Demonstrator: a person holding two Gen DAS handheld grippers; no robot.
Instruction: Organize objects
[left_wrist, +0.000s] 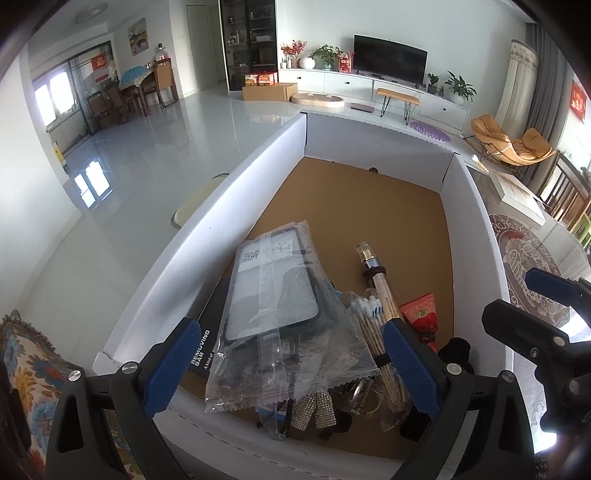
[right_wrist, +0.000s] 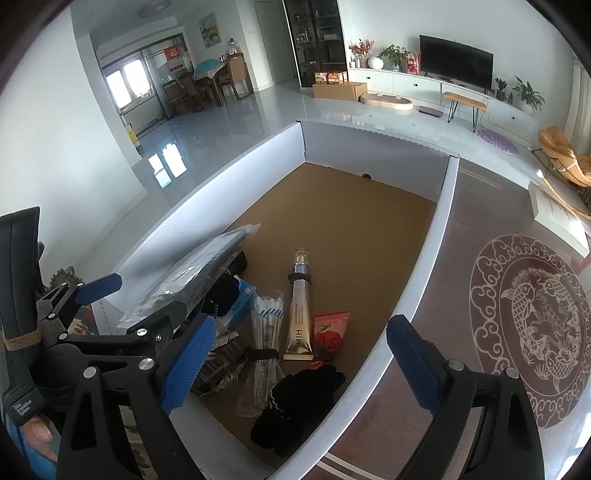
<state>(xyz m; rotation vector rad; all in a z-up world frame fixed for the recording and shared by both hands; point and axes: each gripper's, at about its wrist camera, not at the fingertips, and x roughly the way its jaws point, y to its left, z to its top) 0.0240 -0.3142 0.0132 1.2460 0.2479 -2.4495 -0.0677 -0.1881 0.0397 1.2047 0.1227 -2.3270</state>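
Note:
A white cardboard box (left_wrist: 207, 221) with a brown floor holds a pile at its near end. On top lies a clear bag with a phone case (left_wrist: 273, 295), tilted over a black "REMOVING BAR" box (left_wrist: 207, 343). Beside them are a cotton swab bundle (right_wrist: 264, 332), a gold tube (right_wrist: 299, 321), a red packet (right_wrist: 330, 328), a black glove (right_wrist: 299, 398) and a rhinestone bow (left_wrist: 314, 406). My left gripper (left_wrist: 288, 365) stands open, its pads either side of the bag without pressing it. My right gripper (right_wrist: 301, 363) hovers open above the glove and the box's right wall (right_wrist: 424, 277).
The far half of the box floor (right_wrist: 351, 206) is bare. Right of the box, the table carries a round fish-pattern mat (right_wrist: 532, 332) and a white book (right_wrist: 557, 218). A floral cloth (left_wrist: 26, 369) lies at the near left. A person's thumb (right_wrist: 38, 430) shows on the left handle.

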